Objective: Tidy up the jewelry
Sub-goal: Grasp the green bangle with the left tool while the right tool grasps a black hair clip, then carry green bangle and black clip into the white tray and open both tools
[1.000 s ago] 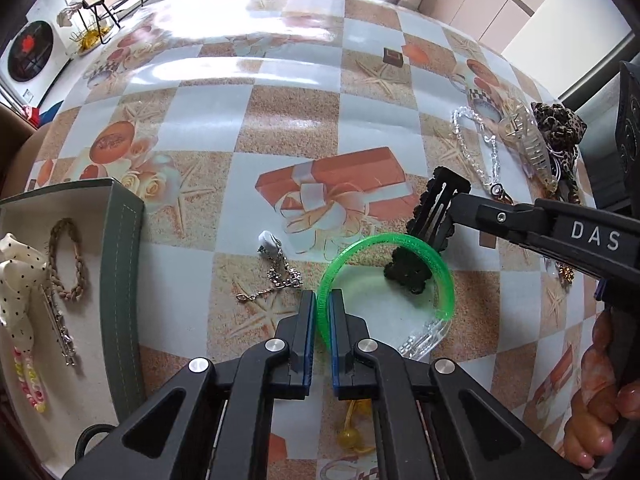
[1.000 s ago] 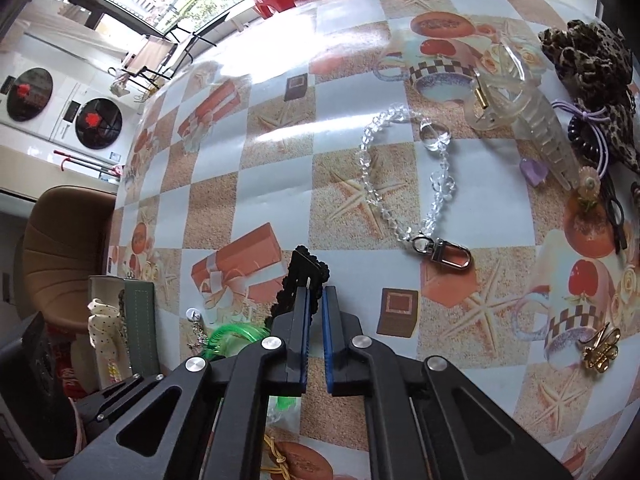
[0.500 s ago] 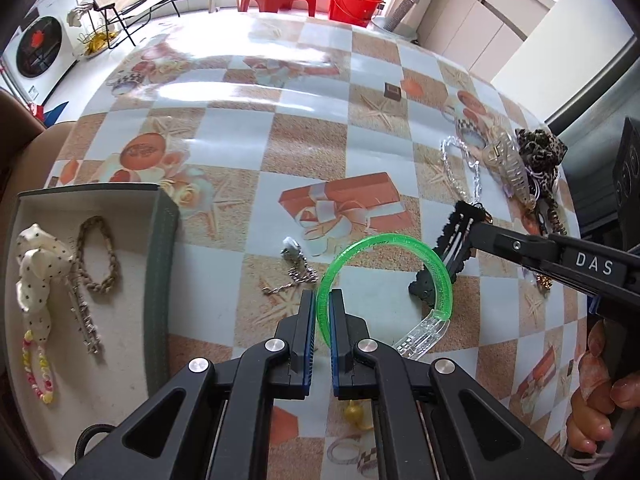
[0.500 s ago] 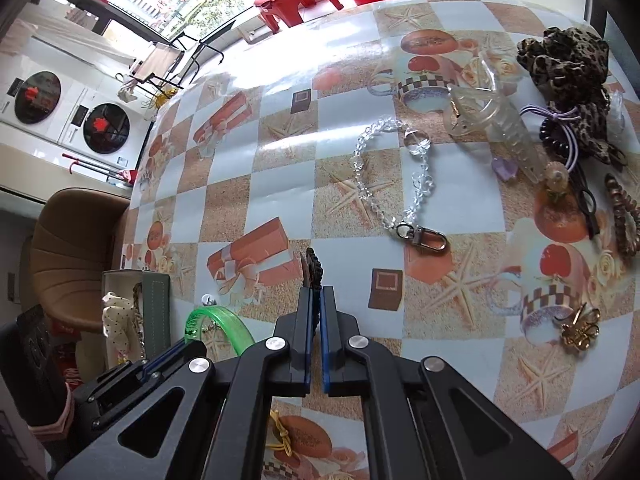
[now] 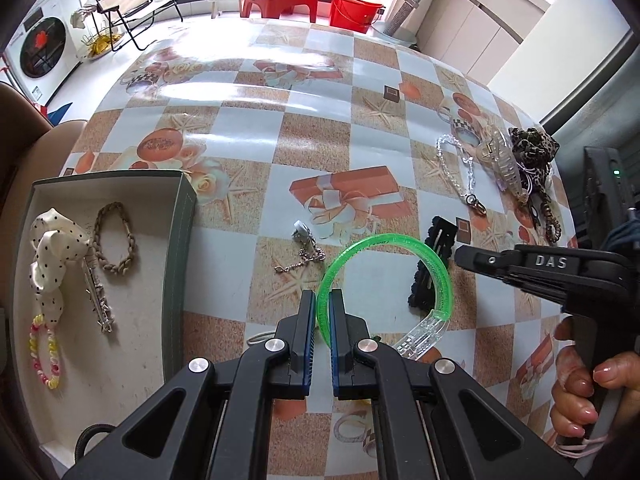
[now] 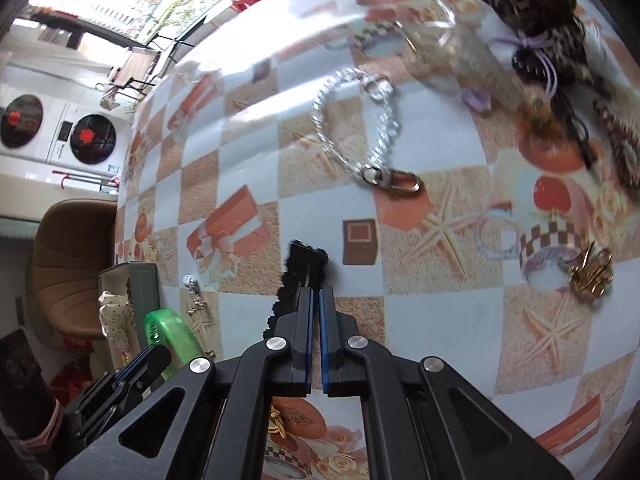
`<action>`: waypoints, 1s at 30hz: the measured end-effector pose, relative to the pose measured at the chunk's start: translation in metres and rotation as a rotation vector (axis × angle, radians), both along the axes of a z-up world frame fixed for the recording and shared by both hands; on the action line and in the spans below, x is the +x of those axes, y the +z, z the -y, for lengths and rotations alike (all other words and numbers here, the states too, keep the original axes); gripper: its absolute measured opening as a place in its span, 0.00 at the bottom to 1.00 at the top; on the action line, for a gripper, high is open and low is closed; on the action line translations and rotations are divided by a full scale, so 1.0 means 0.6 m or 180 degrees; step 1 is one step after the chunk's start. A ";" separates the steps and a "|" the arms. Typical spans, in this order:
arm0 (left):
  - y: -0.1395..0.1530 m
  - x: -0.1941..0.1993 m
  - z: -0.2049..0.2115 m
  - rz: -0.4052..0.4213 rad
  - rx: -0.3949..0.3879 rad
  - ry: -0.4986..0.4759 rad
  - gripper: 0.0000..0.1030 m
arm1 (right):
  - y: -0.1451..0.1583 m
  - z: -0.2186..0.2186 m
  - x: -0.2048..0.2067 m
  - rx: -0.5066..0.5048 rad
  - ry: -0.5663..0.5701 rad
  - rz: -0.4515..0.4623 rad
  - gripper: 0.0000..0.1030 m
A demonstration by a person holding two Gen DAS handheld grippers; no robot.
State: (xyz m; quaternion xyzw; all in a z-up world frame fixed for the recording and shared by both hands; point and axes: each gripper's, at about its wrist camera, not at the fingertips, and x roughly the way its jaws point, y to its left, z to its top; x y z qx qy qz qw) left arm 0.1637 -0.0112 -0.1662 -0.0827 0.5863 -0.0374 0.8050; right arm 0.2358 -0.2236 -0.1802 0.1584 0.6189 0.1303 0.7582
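Glossy checkered tablecloth [image 5: 248,136] — left tongs [image 5: 322,312] clamped on green bangle [image 5: 436,260], right tongs [image 6: 316,300] pinching black clip [image 6: 298,276] — washing machines [image 6: 86,138] beyond.

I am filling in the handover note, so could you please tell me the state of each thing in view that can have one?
Left gripper: shut on the green translucent plastic headband.
Right gripper: shut on the black scalloped hair clip.
Grey-green open box: lidless, holding a dotted cream scrunchie, a braided bracelet and a yellow-pink coil tie.
Clear bead chain with clasp: loose on the table.
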 end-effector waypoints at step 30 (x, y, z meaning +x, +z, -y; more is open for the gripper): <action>0.037 -0.054 -0.056 0.0143 0.0007 0.0142 0.09 | 0.042 -0.058 -0.062 -0.0750 0.0454 0.0453 0.30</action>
